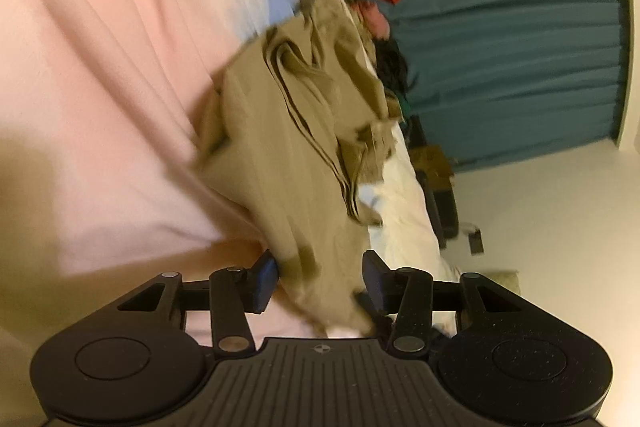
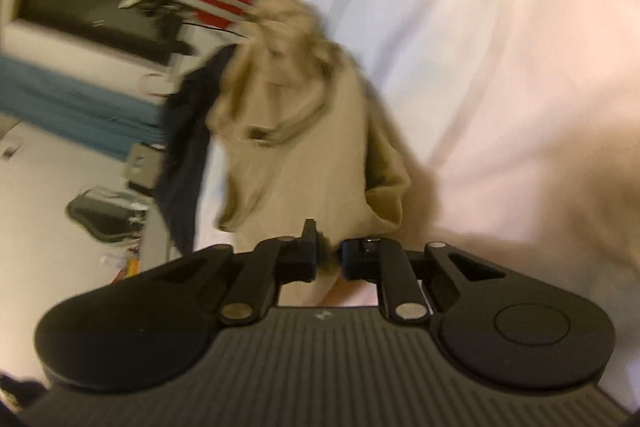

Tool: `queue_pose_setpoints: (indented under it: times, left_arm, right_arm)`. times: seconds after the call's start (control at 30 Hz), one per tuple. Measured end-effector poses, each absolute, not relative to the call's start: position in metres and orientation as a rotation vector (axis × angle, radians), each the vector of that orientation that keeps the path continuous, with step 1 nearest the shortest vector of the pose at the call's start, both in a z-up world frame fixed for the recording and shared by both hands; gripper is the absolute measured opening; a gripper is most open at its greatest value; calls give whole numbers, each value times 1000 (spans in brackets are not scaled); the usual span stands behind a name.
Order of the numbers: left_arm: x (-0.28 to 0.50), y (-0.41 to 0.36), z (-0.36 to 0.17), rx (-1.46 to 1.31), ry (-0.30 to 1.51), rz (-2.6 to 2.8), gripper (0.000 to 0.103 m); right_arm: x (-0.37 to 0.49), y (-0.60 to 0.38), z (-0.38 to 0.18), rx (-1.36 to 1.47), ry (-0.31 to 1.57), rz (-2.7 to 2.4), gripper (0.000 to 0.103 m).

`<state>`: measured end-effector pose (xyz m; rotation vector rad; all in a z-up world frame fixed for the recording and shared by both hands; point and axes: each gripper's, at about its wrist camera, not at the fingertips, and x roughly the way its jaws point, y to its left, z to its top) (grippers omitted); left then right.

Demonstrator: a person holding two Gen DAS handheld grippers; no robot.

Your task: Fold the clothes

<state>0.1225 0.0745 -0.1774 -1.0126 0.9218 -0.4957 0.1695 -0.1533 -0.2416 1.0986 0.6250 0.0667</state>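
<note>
Right gripper [image 2: 328, 259], low centre of its frame, is pinching shut on the near hem of the tan garment [image 2: 304, 147], which is lying crumpled mid-frame on the pink bedsheet [image 2: 500, 67]. Left gripper [image 1: 320, 279], bottom centre of its view, is sitting half-open w/ cloth between the jaws, apparently not clamping. Likely the grab-and-spread step; next probably needs the left closing, then both lifting apart.

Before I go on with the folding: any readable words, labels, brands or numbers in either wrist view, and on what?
None can be read.
The tan garment shows no print or tag.
Left gripper body: only a small round mark, no letters.
Right gripper body: a small pale mark, too blurred to read.
Background clutter: too blurred.
</note>
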Motion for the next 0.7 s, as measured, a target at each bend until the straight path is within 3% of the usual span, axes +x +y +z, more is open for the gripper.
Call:
queue_pose_setpoints:
  times: [0.07,0.23,0.5,0.7]
  left_arm:
    - [128,68,-184,-1068,963,-566,63]
    - [136,57,-196,-1160,974,-636,63]
    - [131,84,-197,-1270,824,-510,62]
    - [129,92,-204,-1249,851,-392,43]
  right_arm:
    - [171,-153,-233,1086,582,100,13]
    - [172,-156,-228,1092,555,122,12]
    - [167,-166,-228,1117,504,94,12]
    - [165,-168,-226,1107,500,71,12]
